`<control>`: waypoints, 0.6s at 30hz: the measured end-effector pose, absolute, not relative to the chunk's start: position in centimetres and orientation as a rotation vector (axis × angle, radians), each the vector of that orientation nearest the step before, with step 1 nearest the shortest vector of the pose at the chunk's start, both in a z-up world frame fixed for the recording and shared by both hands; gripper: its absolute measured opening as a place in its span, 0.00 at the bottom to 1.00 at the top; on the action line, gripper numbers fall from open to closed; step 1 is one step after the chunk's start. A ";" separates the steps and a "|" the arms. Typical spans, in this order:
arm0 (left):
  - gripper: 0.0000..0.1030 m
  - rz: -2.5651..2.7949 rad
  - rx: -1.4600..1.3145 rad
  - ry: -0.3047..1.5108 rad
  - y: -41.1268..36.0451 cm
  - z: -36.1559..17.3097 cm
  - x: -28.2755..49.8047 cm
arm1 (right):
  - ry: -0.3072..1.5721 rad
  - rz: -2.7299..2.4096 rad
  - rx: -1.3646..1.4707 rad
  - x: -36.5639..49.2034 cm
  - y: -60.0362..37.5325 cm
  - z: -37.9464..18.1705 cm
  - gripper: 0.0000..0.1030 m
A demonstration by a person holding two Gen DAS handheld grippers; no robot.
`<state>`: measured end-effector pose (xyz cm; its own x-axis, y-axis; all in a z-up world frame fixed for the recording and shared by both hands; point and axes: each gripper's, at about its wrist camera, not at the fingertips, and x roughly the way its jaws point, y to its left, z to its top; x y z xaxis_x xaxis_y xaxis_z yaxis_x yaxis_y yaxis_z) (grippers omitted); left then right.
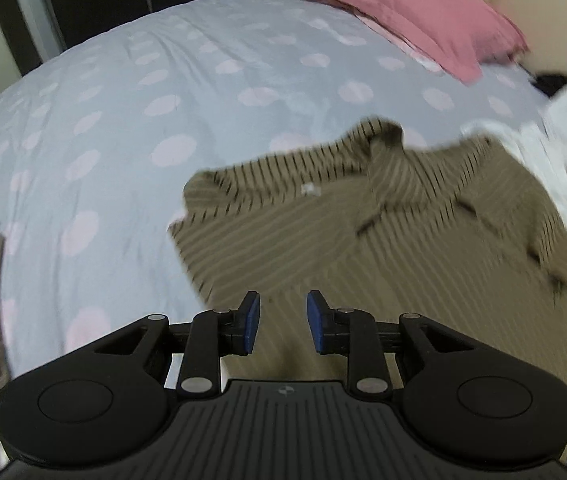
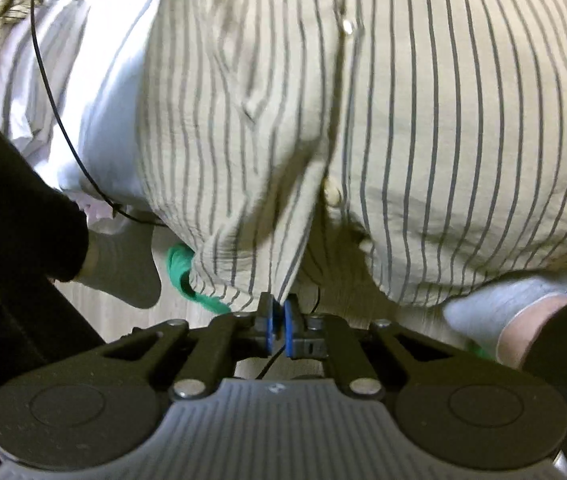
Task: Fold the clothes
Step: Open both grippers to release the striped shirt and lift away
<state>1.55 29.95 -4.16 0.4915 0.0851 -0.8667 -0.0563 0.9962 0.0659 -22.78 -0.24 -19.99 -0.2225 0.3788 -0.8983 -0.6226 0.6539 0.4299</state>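
left gripper (image 1: 283, 322): jaws apart, empty, above the striped shirt (image 1: 363, 232)
right gripper (image 2: 279, 320): nearly together, shirt hem between pads
bed (image 1: 123, 120): dotted cover

1. The spotted bed cover (image 1: 123, 120) lies bare to the left of and beyond the striped shirt (image 1: 323, 216); that stretch gives free passage.
2. A pink pillow (image 1: 411, 12) blocks the far right corner.
3. White clothes (image 1: 555, 148) crowd the shirt's right edge.
4. In the right wrist view, two socked feet (image 2: 123, 264) and a thin black cable (image 2: 55, 120) hem the floor gap below the hanging shirt.
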 end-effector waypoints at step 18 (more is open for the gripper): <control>0.23 -0.168 0.274 1.210 21.5 -8.3 -25.1 | 1.239 1.108 -0.461 -22.7 3.9 -16.0 0.43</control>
<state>-25.07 21.49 -8.34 0.3461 0.0179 -0.9380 0.2726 0.9548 0.1188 -22.69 3.87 -16.03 -0.0711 0.4135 -0.9077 -0.8562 0.4415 0.2682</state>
